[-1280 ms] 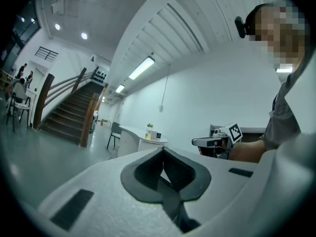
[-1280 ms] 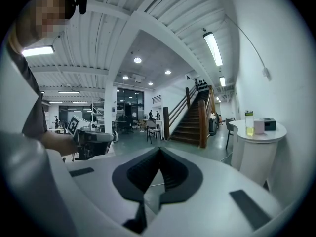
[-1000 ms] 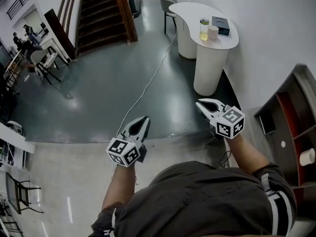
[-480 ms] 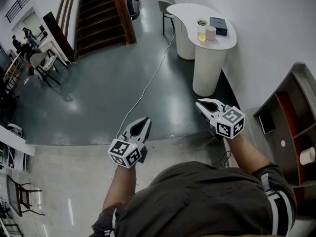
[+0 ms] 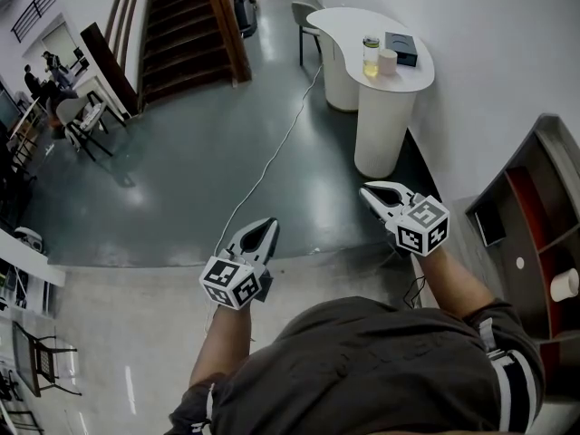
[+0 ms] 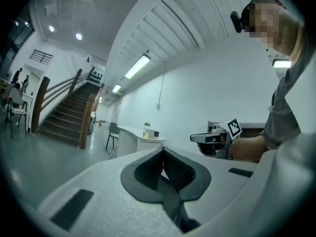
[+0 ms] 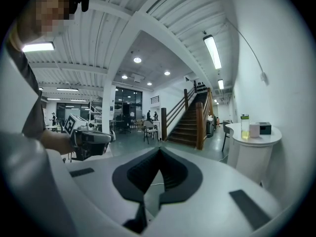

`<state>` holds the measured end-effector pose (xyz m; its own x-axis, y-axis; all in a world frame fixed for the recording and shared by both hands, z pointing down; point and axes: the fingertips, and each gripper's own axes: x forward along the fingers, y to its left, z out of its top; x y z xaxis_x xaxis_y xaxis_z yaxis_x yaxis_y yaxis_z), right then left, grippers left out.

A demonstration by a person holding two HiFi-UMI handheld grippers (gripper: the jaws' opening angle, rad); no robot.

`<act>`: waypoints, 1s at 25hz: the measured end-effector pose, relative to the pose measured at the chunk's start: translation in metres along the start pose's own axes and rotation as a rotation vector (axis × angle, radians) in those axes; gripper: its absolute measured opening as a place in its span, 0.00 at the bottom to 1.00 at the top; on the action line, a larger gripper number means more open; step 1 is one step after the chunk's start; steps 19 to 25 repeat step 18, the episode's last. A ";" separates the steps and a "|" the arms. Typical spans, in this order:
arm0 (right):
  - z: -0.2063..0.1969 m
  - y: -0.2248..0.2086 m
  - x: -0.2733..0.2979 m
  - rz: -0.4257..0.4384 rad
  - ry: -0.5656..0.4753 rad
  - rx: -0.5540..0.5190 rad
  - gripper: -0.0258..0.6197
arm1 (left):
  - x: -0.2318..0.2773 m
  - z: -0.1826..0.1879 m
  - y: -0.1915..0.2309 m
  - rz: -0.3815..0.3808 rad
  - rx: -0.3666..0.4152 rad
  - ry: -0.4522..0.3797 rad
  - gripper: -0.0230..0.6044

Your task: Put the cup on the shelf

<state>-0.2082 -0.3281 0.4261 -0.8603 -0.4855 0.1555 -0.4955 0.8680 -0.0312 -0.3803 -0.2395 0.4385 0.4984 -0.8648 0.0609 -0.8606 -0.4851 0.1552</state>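
Observation:
The pale cup (image 5: 391,59) stands on a white round-ended table (image 5: 385,107) against the wall, between a bottle of yellow liquid (image 5: 372,54) and a black box (image 5: 404,47). The right gripper view shows the same cup (image 7: 255,130) far off at the right. The dark shelf unit (image 5: 530,216) stands by the wall at the right. My left gripper (image 5: 269,224) hangs shut and empty over the floor, well short of the table. Level with it, my right gripper (image 5: 366,188) is shut too, with nothing in it. Each gripper view shows its own jaws closed tip to tip.
A white cable (image 5: 272,157) runs across the dark floor toward the table. A wooden staircase (image 5: 186,25) rises at the back. A chair (image 5: 306,12) stands behind the table. A white roll or cup (image 5: 564,285) lies in the shelf. People and desks (image 5: 54,89) are far left.
The left gripper has drifted slightly right and down. The right gripper has stayed put, and the view has barely shifted.

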 end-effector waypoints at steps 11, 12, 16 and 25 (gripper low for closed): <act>-0.002 0.010 -0.002 0.017 0.009 -0.011 0.02 | -0.008 -0.001 -0.004 0.002 -0.011 0.000 0.04; -0.001 0.011 -0.002 0.018 0.009 -0.012 0.02 | -0.009 -0.001 -0.003 0.003 -0.013 -0.001 0.04; 0.000 0.016 -0.003 0.022 0.011 -0.020 0.02 | -0.013 0.000 -0.005 0.003 -0.013 -0.001 0.04; 0.000 0.018 -0.004 0.023 0.012 -0.024 0.02 | -0.015 0.001 -0.006 0.002 -0.013 -0.001 0.04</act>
